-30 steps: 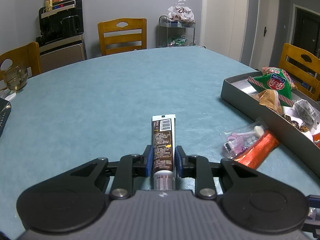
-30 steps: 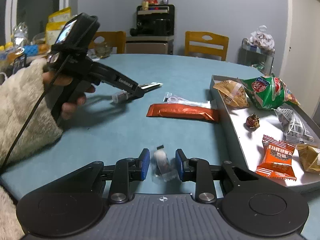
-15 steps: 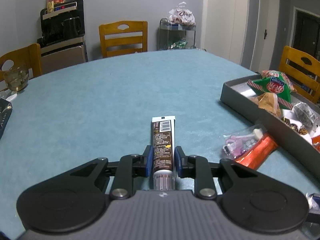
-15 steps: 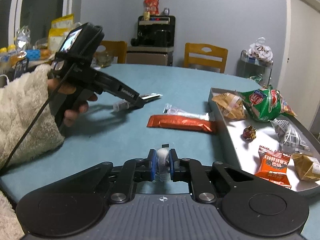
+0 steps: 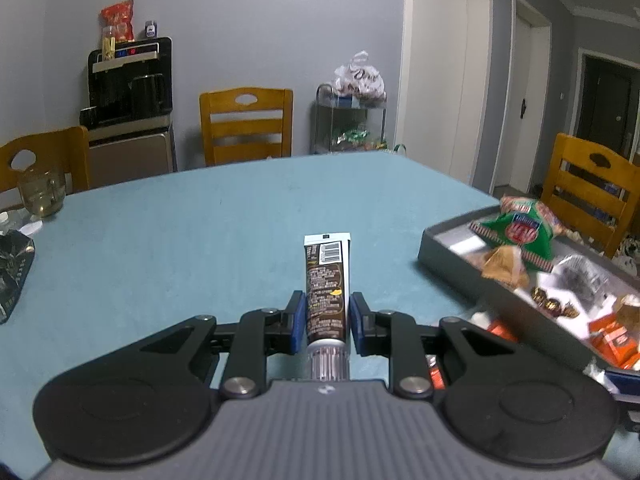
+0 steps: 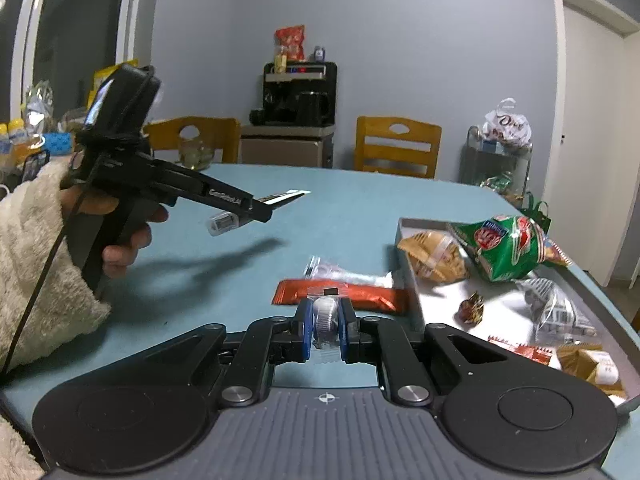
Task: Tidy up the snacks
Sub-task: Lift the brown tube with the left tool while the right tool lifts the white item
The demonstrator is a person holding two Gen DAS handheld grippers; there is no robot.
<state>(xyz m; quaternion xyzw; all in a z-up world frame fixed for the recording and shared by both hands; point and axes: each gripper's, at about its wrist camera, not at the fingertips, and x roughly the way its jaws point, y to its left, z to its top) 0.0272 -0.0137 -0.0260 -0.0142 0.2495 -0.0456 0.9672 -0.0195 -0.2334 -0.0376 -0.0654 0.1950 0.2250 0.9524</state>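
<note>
My left gripper [image 5: 326, 320] is shut on a brown tube [image 5: 326, 288] with a clear cap, held above the teal table; it also shows in the right wrist view [image 6: 256, 210], lifted at left. My right gripper [image 6: 325, 326] is shut on a small clear-wrapped white candy [image 6: 326, 320], raised over the table near the grey tray [image 6: 404, 248]. The tray [image 5: 448, 250] holds a green chip bag [image 6: 500, 248], a tan packet [image 6: 434, 256] and several small snacks.
An orange bar [image 6: 360, 294] and a clear packet [image 6: 344, 274] lie on the table beside the tray's left wall. A glass jar [image 5: 40, 194] and a dark bag [image 5: 12, 272] sit at the table's far left. Wooden chairs [image 5: 246, 124] surround the table.
My right gripper closed on the white candy and lifted it off the table. My left gripper rose with the tube and shifted toward the tray.
</note>
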